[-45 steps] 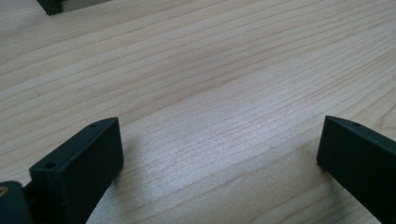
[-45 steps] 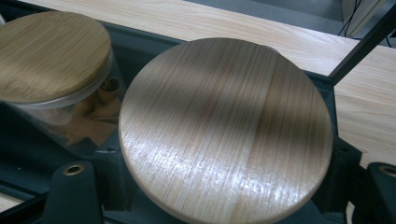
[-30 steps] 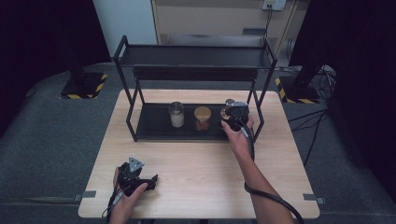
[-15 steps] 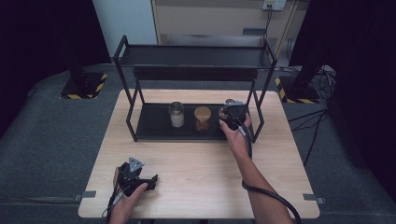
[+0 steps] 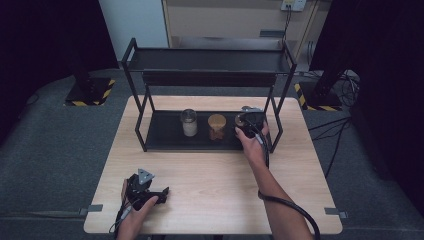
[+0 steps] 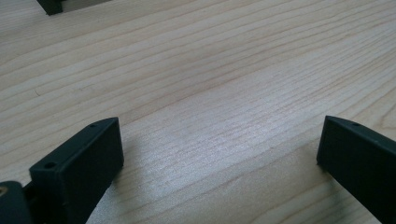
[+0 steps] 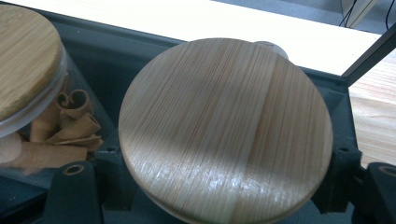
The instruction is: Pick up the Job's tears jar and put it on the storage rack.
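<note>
A black two-level rack [image 5: 210, 60] stands at the back of the wooden table [image 5: 215, 185]. Its lower shelf [image 5: 165, 132] holds a jar with pale contents [image 5: 189, 122] and a wooden-lidded jar of cinnamon sticks [image 5: 216, 126]. At the shelf's right end, my right gripper [image 5: 248, 122] is shut on a third jar. Its round wooden lid [image 7: 224, 121] sits between the jaws of the right gripper [image 7: 210, 175], with the cinnamon jar [image 7: 28, 70] just to its left. My left gripper [image 5: 159, 194] rests open on the table's front left. Bare wood lies between the jaws of the left gripper [image 6: 219, 126].
The rack's right posts [image 5: 277, 115] stand close beside the right hand. The upper shelf [image 5: 210, 77] overhangs the jars. A cable [image 5: 295, 210] trails from the right gripper along the forearm. Dark carpet surrounds the table.
The right hand has edged slightly left and in toward the shelf with its jar. The left gripper has stayed still.
</note>
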`<state>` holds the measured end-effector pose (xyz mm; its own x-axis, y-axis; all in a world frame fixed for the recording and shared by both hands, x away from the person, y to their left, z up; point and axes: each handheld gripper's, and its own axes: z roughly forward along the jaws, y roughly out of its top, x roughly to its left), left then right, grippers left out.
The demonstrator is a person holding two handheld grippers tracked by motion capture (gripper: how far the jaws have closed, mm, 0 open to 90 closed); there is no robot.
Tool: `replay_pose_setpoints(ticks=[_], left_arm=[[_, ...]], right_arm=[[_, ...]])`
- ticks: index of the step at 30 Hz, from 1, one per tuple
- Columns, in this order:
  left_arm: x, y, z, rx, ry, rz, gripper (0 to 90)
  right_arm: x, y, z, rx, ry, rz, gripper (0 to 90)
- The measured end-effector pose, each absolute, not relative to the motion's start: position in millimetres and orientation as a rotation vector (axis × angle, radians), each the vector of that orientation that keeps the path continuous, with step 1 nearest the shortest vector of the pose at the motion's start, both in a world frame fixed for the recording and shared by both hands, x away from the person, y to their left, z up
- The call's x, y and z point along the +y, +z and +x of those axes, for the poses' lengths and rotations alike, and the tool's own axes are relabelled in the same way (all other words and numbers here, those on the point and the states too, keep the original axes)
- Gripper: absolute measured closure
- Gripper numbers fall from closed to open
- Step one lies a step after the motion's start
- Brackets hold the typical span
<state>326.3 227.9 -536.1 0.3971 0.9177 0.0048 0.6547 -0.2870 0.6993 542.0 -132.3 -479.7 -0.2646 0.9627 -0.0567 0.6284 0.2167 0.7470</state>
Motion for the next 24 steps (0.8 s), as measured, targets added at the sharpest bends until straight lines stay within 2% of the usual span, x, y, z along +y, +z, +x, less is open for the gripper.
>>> replay_pose_setpoints(ticks=[24], left_arm=[[227.9, -536.1, 326.3, 1.338, 0.551, 2.042, 0.0]], right_arm=[[-125.4, -485.7, 550.0, 1.974, 0.855, 1.471, 25.5]])
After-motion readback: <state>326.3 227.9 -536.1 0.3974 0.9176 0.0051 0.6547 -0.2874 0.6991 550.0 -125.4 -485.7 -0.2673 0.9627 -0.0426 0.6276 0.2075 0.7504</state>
